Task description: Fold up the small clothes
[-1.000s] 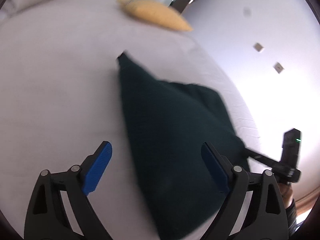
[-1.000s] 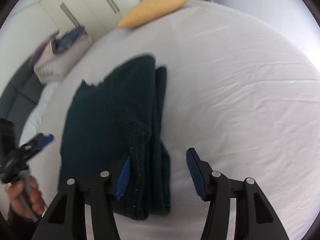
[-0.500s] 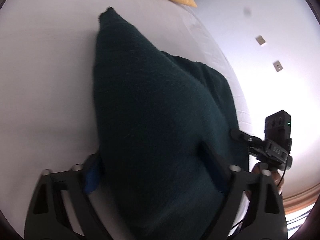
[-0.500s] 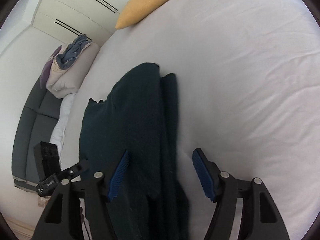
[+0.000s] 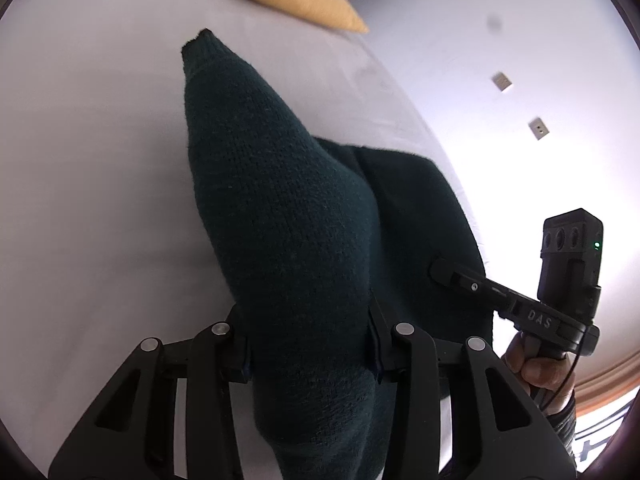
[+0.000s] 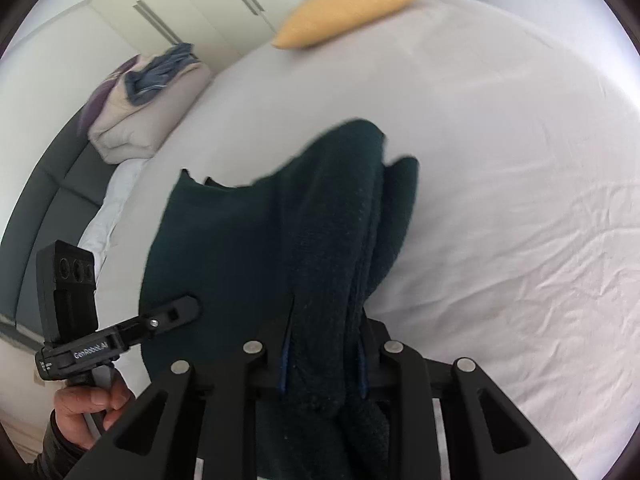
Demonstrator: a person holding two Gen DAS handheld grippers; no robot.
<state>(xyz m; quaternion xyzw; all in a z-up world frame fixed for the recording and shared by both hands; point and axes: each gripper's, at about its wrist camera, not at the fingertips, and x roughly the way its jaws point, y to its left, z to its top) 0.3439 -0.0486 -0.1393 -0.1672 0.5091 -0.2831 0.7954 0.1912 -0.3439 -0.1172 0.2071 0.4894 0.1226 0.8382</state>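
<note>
On the white bed sheet (image 6: 500, 200) a dark green knit garment (image 5: 280, 220) lies partly folded, its near end bunched and lifted off the sheet by both grippers. Left gripper (image 5: 308, 344): jaws have just been closing, now narrow and clamped on a thick fold of the garment, knit bulging out between and above the blue pads, which are mostly hidden by the cloth. Right gripper (image 6: 322, 364): jaws also have just been closing, now pinching a stacked fold of the same garment, thin blue pad edges visible either side of the cloth. In the left wrist view the right gripper shows at lower right, held by a hand (image 5: 536, 364), tip against the garment's far edge. In the right wrist view the left gripper sits at lower left, gripped by the other hand (image 6: 88, 404). Garment's far end tapers toward a yellow pillow (image 6: 348, 12) at the head of the bed, well apart from it. A pile of folded bedding (image 6: 148, 104) sits off the bed's left side near white wardrobe doors (image 6: 192, 4).
</note>
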